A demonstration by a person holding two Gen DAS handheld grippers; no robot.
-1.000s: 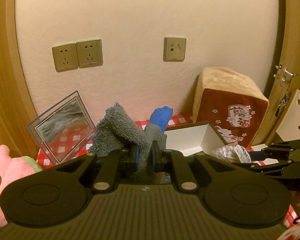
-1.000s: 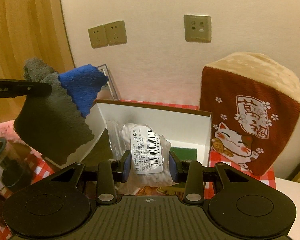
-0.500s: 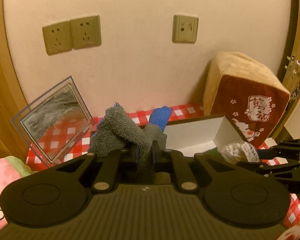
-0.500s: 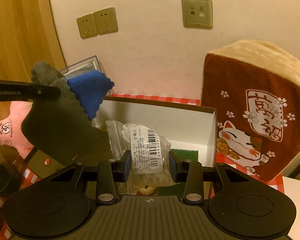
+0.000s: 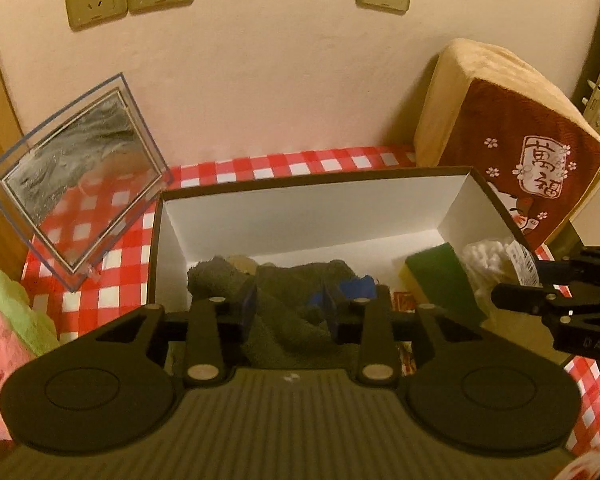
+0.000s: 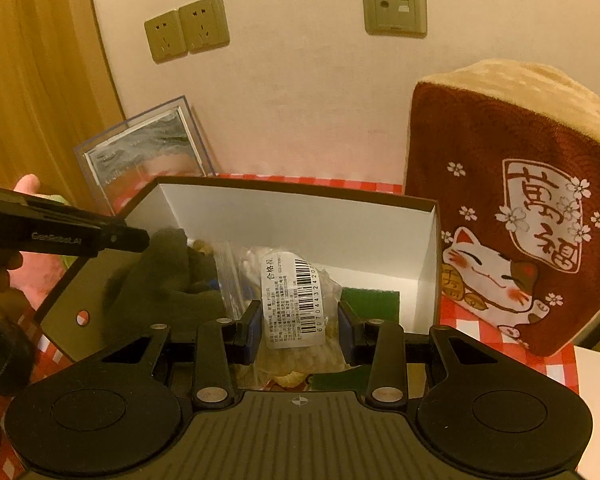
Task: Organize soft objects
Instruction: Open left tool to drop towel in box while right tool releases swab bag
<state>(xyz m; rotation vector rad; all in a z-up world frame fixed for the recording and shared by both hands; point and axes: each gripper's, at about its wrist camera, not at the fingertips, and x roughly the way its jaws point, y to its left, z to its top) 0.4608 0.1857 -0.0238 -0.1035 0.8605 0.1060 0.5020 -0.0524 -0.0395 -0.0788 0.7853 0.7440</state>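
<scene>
A white-lined cardboard box [image 5: 300, 216] stands on the red checked cloth. A grey and blue towel [image 5: 300, 280] lies in its left half, under my left gripper [image 5: 290, 306], whose jaws stand open around it. In the right wrist view the towel [image 6: 168, 280] shows as a dark heap inside the box [image 6: 300, 216]. My right gripper [image 6: 298, 326] holds a clear bag of cotton swabs [image 6: 294, 300] with a barcode label over the box's right half. A green sponge [image 5: 440, 276] lies in the box.
A brown cat-print cushion [image 6: 516, 208] leans on the wall right of the box. A clear picture frame [image 5: 76, 196] leans at the left. A pink plush toy [image 5: 4, 344] lies at the far left. Sockets are on the wall.
My left gripper came down over the box and opened; the towel now lies inside the box instead of hanging from the jaws. The right gripper still holds the bag over the box.
</scene>
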